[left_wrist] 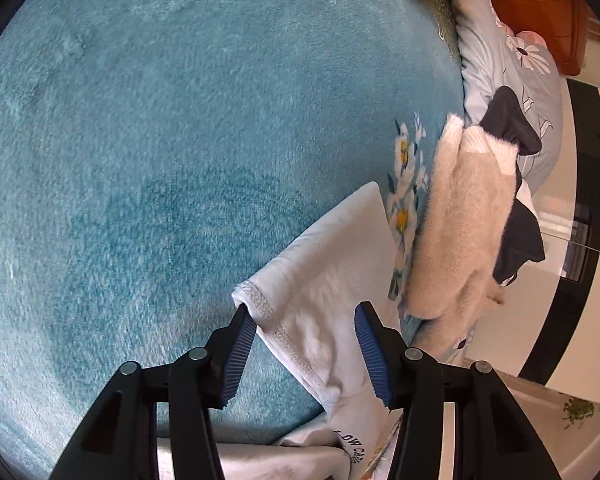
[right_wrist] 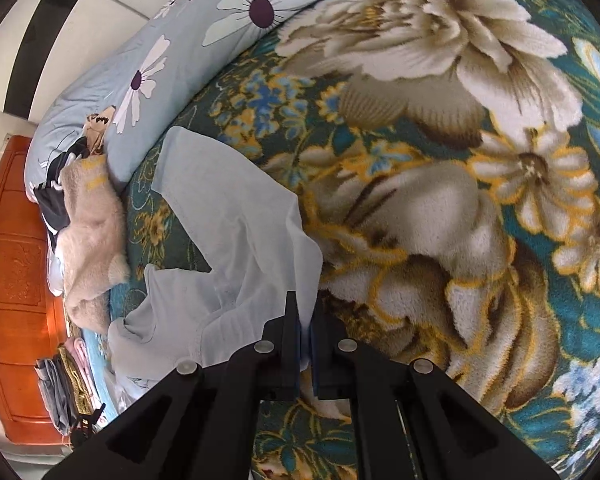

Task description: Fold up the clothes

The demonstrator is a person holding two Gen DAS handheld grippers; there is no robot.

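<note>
1. While the white garment [left_wrist: 332, 276] lies on a teal plush blanket [left_wrist: 180, 160], the left gripper [left_wrist: 306, 336] stands parted around its hemmed edge, pads not pressing.
2. Clenched on a fold of that garment [right_wrist: 228, 216], the right gripper [right_wrist: 305, 320] points down over the blanket's flowered part [right_wrist: 440, 200].

Blanket [left_wrist: 180, 140]: teal plush fleece, matt, fuzzy nap. White garment [left_wrist: 332, 280]: smooth thin knit, stitched hem. Cream sweater [left_wrist: 460, 220]: fluffy pile. Headboard [right_wrist: 16, 260]: glossy varnished wood. Gripper pads [left_wrist: 240, 356]: blue ribbed rubber.
</note>
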